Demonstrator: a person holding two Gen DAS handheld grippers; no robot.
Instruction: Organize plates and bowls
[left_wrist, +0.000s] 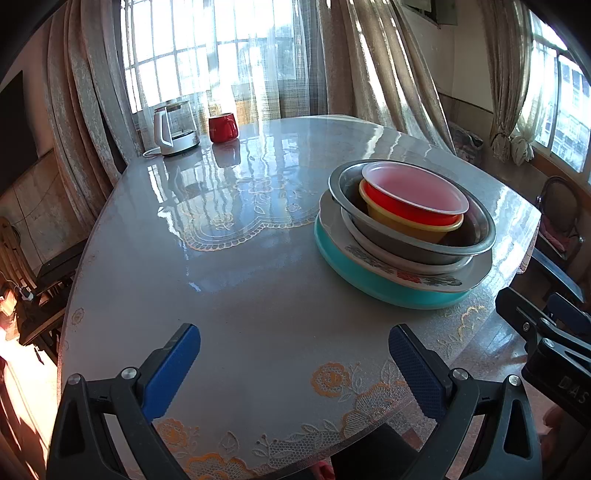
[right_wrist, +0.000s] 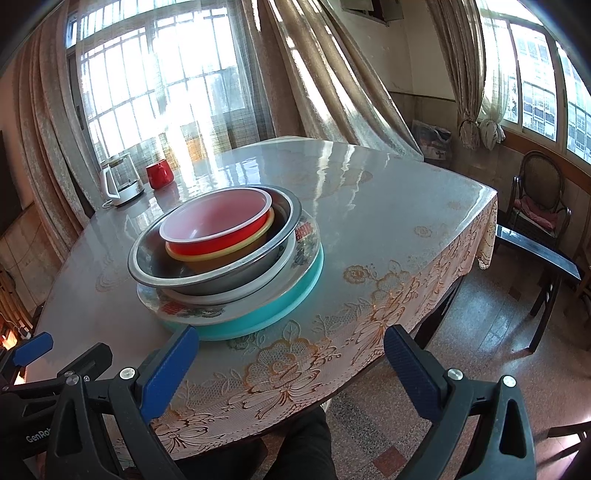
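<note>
One nested stack stands on the table. From the bottom: a teal plate (left_wrist: 373, 284) (right_wrist: 295, 295), a floral plate (left_wrist: 406, 275) (right_wrist: 192, 308), a white dish (right_wrist: 229, 293), a steel bowl (left_wrist: 476, 236) (right_wrist: 221, 277), a yellow bowl (left_wrist: 410, 223) (right_wrist: 221, 254) and a red bowl with a white inside (left_wrist: 413, 192) (right_wrist: 218, 221). My left gripper (left_wrist: 293, 365) is open over bare table, left of and nearer than the stack. My right gripper (right_wrist: 291, 365) is open at the near table edge, just short of the stack. Neither holds anything.
A glass kettle (left_wrist: 173, 127) (right_wrist: 122, 181) and a red mug (left_wrist: 222, 127) (right_wrist: 159, 173) stand at the table's far left. The table (left_wrist: 240, 280) has a lace cloth under glass. Chairs (right_wrist: 535, 206) stand on the right. Curtains and windows lie behind.
</note>
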